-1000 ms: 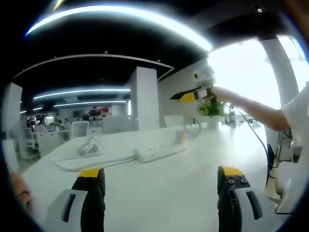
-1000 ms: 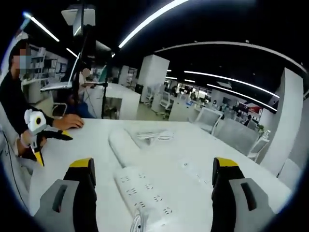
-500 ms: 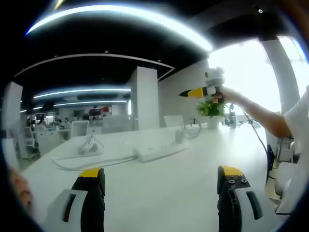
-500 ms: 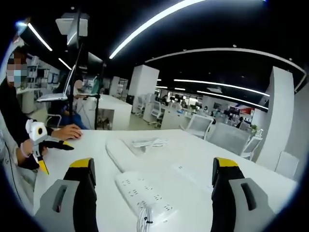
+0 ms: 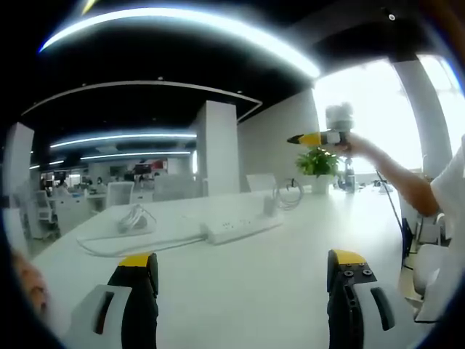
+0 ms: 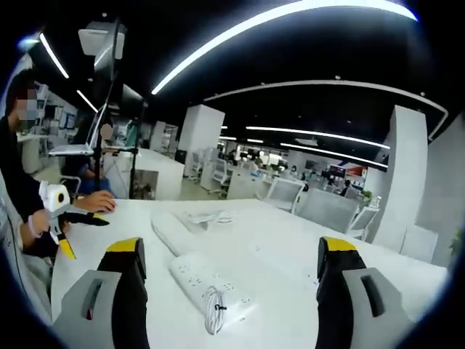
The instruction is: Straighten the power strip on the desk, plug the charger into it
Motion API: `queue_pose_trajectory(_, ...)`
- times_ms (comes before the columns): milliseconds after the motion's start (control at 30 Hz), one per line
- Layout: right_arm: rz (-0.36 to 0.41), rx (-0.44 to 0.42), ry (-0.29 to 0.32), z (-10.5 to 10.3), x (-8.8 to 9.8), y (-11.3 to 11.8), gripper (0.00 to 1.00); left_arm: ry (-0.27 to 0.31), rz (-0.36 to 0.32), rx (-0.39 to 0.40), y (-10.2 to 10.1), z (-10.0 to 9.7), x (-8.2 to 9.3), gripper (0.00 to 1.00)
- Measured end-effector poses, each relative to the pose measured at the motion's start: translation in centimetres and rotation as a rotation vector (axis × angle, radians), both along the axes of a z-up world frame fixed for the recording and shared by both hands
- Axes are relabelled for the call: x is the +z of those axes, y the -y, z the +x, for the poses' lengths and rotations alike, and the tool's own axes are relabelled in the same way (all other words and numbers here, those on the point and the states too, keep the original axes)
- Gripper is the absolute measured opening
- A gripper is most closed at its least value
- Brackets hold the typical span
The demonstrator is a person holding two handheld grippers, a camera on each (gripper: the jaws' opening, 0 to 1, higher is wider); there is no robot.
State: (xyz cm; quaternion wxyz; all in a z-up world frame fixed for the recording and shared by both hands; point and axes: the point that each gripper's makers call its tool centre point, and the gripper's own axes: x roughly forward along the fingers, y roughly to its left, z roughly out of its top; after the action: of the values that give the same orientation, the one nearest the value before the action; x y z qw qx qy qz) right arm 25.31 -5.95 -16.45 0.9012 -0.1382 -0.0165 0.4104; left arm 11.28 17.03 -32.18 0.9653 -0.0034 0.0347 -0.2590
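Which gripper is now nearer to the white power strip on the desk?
Right. The power strip lies just beyond the right gripper, between its jaws; the left gripper sits farther back.

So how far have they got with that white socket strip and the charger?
Barely started, it seems. The power strip lies untouched on the desk, its bundled cord on it and nothing plugged in. Both tools are open and empty: the left tool is low over the desk, the right tool is raised in the air. Straightening and plugging in remain; I can't pick out the charger for certain.
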Motion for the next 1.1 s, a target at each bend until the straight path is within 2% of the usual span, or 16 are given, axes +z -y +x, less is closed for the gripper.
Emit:
queue_pose_trajectory(200,0.022,0.001,-0.020,-1.0,-0.5,1.1,0.97,-0.002,-0.002,0.001,-0.1,0.0,0.0,0.99)
queue_pose_trajectory(667,0.035,-0.048,-0.008,-2.5,-0.9,3.9,0.95,0.000,-0.003,0.004,-0.2,0.0,0.0,0.99)
queue_pose_trajectory(1100,0.042,-0.083,-0.027,-3.9,-2.2,6.1,0.95,0.000,0.000,0.007,-0.5,-0.1,0.0,0.99)
